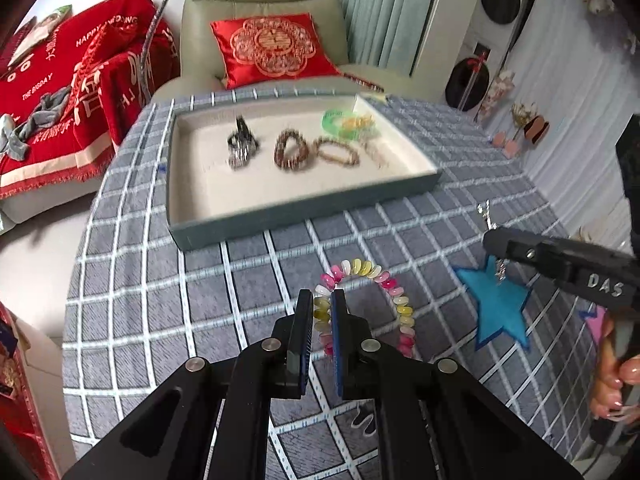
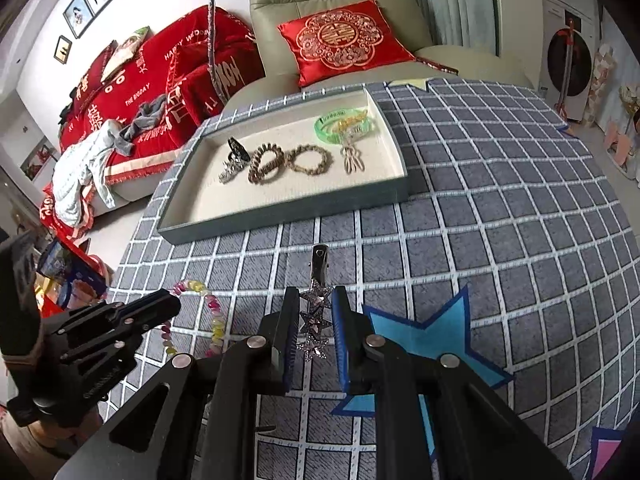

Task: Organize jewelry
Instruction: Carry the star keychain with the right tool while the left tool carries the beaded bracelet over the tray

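A multicolour bead bracelet hangs from my left gripper, which is shut on its left side above the checked tablecloth. It also shows in the right wrist view. My right gripper is shut on a silver star hair clip, whose black tip points toward the tray. The grey tray with a cream lining holds a black clip, two brown bead bracelets, a green bangle and a pale hairpin. The right gripper shows at the right in the left wrist view.
A blue felt star lies on the cloth at the right; it also appears in the right wrist view. A green armchair with a red cushion stands behind the table. A sofa with red blankets is at the left.
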`<state>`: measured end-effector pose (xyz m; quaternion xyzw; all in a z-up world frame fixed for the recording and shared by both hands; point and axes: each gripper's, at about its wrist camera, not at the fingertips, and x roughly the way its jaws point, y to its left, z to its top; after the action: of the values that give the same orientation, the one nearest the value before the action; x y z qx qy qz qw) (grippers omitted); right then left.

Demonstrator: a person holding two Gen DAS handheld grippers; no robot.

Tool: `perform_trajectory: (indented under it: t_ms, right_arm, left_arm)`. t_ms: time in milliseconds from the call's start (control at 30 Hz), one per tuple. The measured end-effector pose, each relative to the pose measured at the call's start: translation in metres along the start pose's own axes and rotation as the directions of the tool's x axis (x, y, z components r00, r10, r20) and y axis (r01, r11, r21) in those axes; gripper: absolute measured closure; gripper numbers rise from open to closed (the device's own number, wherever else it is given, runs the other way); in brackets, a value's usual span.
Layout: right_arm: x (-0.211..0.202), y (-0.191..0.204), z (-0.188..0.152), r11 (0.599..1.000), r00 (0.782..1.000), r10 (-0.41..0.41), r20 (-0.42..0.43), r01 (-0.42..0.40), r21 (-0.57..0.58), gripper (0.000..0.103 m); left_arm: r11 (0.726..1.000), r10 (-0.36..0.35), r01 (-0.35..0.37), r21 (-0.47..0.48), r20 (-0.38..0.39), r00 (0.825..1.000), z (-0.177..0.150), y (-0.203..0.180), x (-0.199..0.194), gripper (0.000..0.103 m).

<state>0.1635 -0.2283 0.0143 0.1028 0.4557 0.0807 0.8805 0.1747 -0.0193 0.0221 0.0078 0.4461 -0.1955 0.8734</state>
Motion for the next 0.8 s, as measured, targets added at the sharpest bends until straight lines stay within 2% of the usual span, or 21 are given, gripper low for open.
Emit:
perform_trajectory:
  t_ms: [267,433,633,800]
  right_arm:
    - [-0.005,0.003,0.033,1.0,0.999,0.016,0.042,-0.015,-0.014,0.085]
    - [0.001,0.003,0.064,0.999,0.998,0.036,0.053,-0.035,-0.013,0.085]
    - [0.02,0.008,0.096,0.999,0.998,0.04,0.049,-0.038,-0.032,0.085]
    - [0.05,0.009,0.118,0.999,0.999,0.034,0.023,-0.033,-0.04,0.085]
  left_arm:
    - [0.999,0.03,-0.027,-0.03,0.109,0.994,0.041,0.015,-0.02,0.08]
    - [0.998,0.058,-0.053,-0.039,0.137,0.989,0.068,0.028,-0.013,0.08]
    - [0.994,0.092,-0.085,-0.065,0.119,0.989,0.096,0.049,0.016,0.08]
    - [0.992,0.112,-0.106,-0.075,0.089,0.99,0.106,0.059,0.042,0.08]
